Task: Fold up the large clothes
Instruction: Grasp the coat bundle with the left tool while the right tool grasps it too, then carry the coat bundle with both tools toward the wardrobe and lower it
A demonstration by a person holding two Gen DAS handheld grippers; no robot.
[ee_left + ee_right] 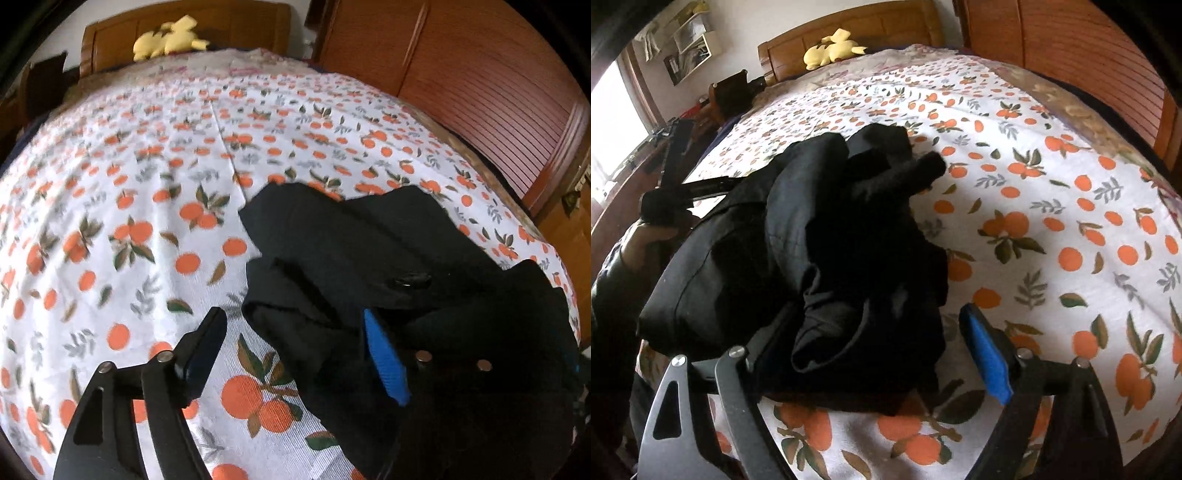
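Observation:
A black garment (pixel 351 258) lies crumpled in a heap on the bed, at the right in the left wrist view and left of centre in the right wrist view (pixel 827 236). My left gripper (pixel 295 332) is open, its jaws wide apart, with the blue-padded right finger (pixel 386 358) over the garment's near edge. My right gripper (pixel 879 325) is open just above the heap's near edge. The heap lies between its jaws and hides its left fingertip. The left gripper and the hand holding it show at the far left of the right wrist view (pixel 665 206).
The bed is covered by a white sheet printed with oranges (pixel 147 221). A yellow plush toy (pixel 833 48) sits by the wooden headboard (pixel 886 26). A wooden wardrobe (pixel 461 74) stands along the bed's right side. Shelves and a window are at the left.

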